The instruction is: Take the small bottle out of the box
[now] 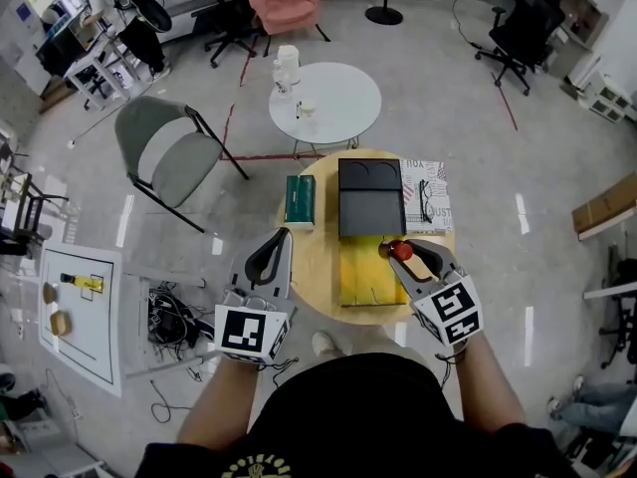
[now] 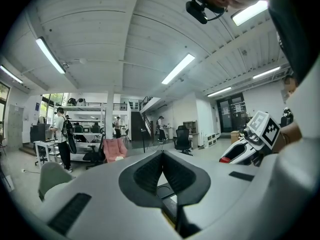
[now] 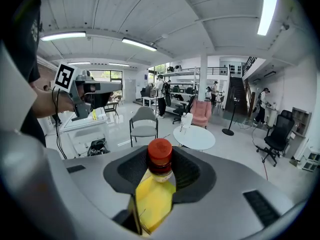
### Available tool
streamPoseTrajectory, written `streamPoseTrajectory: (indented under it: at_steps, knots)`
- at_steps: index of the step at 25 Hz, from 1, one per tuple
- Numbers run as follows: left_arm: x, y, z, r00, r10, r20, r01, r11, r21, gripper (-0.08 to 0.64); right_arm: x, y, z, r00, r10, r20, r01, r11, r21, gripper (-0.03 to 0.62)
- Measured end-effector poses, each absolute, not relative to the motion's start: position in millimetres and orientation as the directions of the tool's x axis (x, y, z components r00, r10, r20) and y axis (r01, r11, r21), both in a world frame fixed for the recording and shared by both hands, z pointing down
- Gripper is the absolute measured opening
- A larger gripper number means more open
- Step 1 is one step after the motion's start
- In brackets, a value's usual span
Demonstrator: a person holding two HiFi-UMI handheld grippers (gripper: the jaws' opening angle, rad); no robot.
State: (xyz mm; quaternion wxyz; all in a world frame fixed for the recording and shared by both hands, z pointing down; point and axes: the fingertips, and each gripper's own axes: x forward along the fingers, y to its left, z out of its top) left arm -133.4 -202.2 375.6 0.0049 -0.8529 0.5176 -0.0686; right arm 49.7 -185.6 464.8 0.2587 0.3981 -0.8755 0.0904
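The small bottle (image 1: 400, 250), red-capped, is clamped upright between the jaws of my right gripper (image 1: 406, 253), above the right edge of the open box. The box has a yellow inside (image 1: 363, 275) and a black lid part (image 1: 370, 197) lying behind it on the round wooden table (image 1: 317, 267). In the right gripper view the bottle (image 3: 160, 159) fills the gap of the right gripper (image 3: 160, 170), with the yellow box (image 3: 152, 201) below. My left gripper (image 1: 281, 239) hovers at the table's left edge, shut and empty; in its own view the left gripper (image 2: 162, 156) has its pads together.
A green book (image 1: 300, 199) lies left of the box and a printed sheet with glasses (image 1: 426, 195) lies to its right. Beyond stand a white round table (image 1: 338, 103) with a white jug (image 1: 287, 68) and a grey chair (image 1: 169, 152). Cables (image 1: 174, 317) lie on the floor at left.
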Motion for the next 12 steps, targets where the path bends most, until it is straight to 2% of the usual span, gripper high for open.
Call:
streamPoseTrajectory:
  at_steps: [12]
  knots:
    - [-131,-209,374,0.476,-0.872,0.114,-0.87,-0.486,-0.084,0.014,37,-182,412,-0.606,-0.654,0.453,-0.711,0.7,0.059,0.156]
